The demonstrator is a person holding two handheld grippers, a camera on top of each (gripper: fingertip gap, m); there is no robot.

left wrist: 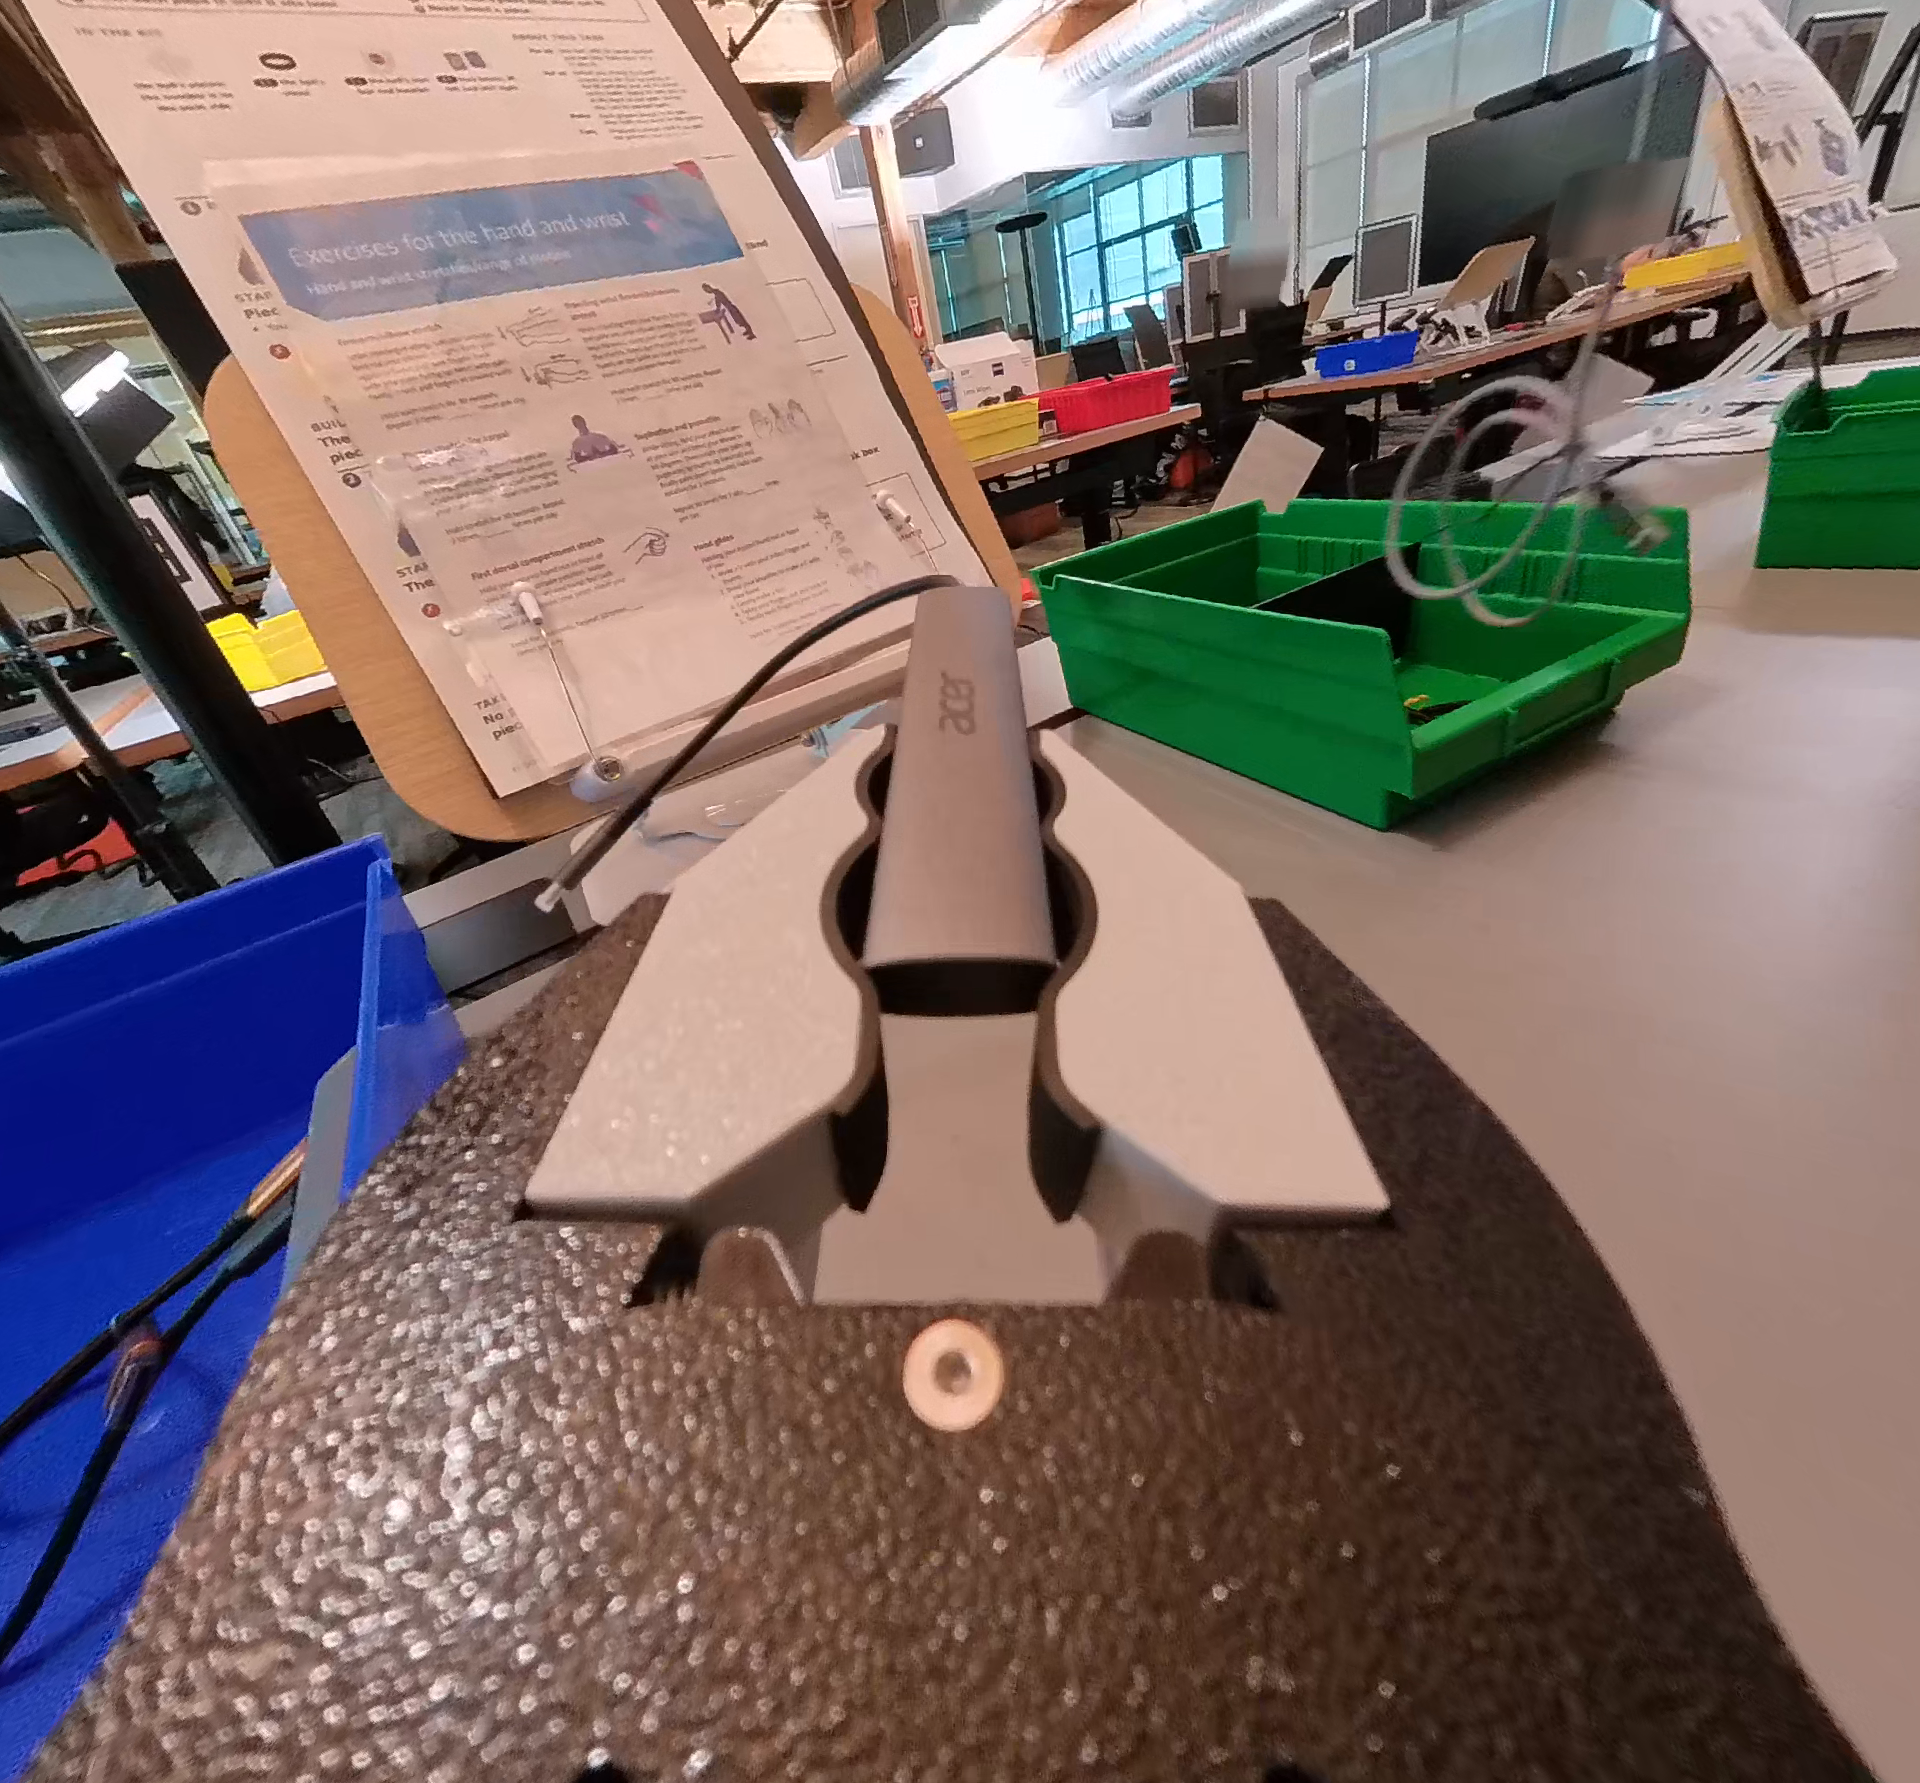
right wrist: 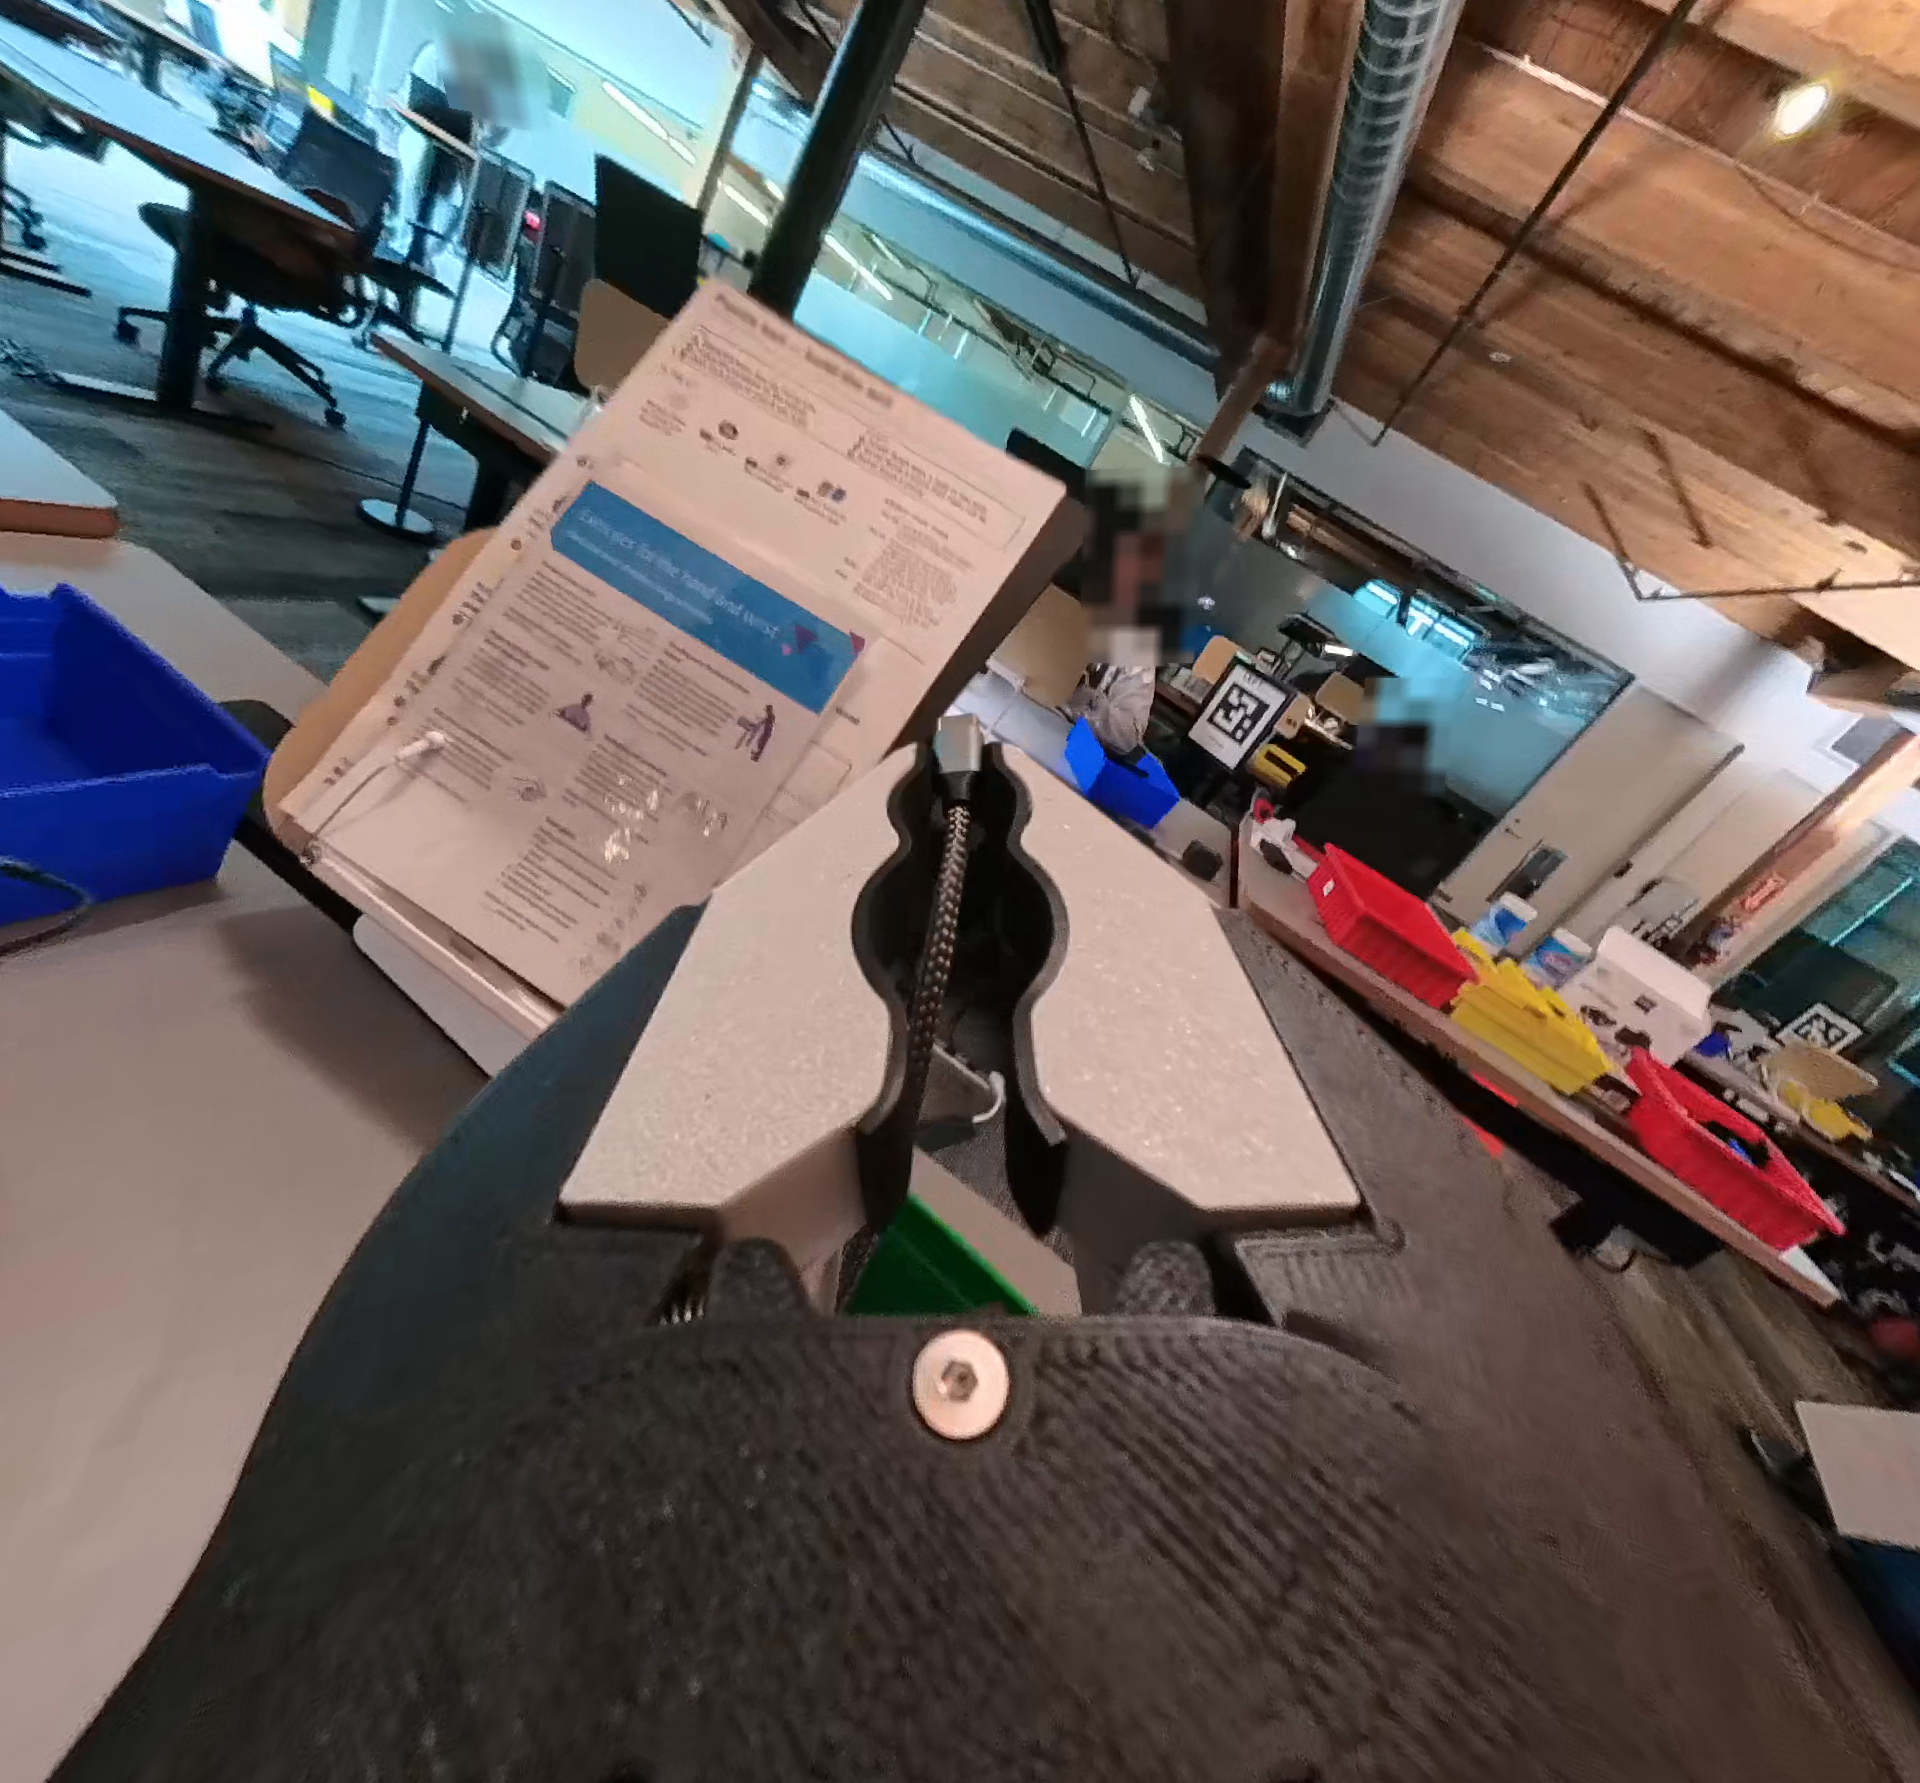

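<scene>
My left gripper [left wrist: 961, 757] is shut on a flat grey metal adapter [left wrist: 956, 860] that sticks out forward past the fingertips. A thin black cable [left wrist: 727, 694] runs from the adapter's far end and curls down to the left. My right gripper [right wrist: 956, 769] is shut on a dark braided cable [right wrist: 940, 923]. The cable's grey metal connector [right wrist: 954, 738] pokes out at the fingertips. In the left wrist view a grey coiled cable [left wrist: 1496, 507] hangs over a green bin [left wrist: 1351, 632], below a blurred object with printed paper [left wrist: 1787, 123].
A tilted wooden stand with printed sheets [left wrist: 499, 362] is straight ahead on the grey table [left wrist: 1558, 1006]; it also shows in the right wrist view [right wrist: 675, 694]. A blue bin [left wrist: 177, 1058] is at the left. A second green bin [left wrist: 1839, 476] stands far right. Red and yellow bins [right wrist: 1538, 1016] sit on other desks. Tip to tip, the grippers are about 40 cm apart.
</scene>
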